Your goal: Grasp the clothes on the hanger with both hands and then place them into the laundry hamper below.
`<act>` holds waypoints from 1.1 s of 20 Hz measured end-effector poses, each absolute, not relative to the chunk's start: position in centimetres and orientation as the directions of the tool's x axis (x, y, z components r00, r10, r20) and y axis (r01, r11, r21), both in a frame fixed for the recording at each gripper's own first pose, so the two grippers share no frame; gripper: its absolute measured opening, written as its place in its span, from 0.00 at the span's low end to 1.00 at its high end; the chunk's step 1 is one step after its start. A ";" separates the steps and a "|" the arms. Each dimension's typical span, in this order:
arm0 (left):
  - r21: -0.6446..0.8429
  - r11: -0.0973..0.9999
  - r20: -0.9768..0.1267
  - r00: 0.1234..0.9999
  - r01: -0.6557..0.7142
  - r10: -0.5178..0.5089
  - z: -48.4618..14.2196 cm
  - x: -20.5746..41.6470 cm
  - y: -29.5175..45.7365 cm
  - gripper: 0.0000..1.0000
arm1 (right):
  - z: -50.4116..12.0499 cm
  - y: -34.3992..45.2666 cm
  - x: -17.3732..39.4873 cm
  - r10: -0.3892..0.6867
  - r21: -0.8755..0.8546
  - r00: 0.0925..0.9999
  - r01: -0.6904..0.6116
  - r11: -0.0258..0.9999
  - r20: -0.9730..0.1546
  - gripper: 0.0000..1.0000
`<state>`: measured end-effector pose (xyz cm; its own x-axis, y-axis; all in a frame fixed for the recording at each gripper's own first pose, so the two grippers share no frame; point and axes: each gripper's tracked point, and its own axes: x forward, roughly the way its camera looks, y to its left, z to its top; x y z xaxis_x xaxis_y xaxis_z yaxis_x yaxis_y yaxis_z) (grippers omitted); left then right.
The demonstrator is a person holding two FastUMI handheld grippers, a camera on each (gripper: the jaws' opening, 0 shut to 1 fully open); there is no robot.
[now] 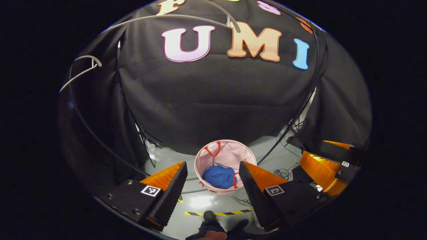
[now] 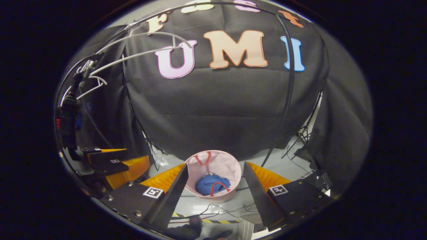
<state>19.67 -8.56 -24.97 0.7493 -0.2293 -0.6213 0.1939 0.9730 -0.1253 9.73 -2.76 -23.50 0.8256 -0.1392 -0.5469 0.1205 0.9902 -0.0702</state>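
Note:
A blue garment lies bunched in the bottom of a pink laundry hamper with red handles, standing on the grey floor. My left gripper hangs above and in front of the hamper, open, nothing between its fingers. My right gripper is likewise open and empty, framing the hamper. The right gripper shows at the right of the left gripper view, and the left gripper at the left of the right gripper view. Bare white hangers hang up high at the left.
Black cloth walls close in the booth behind the hamper. Black stand legs and cables sit on the floor at right. Yellow-black tape crosses the floor near a person's shoe.

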 end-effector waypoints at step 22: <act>-0.024 0.981 -0.178 0.965 0.193 -0.194 -5.8 16.8 -9.1 0.95 | -8.1 -5.3 4.2 -0.165 -0.077 0.972 0.153 0.985 -0.166 0.99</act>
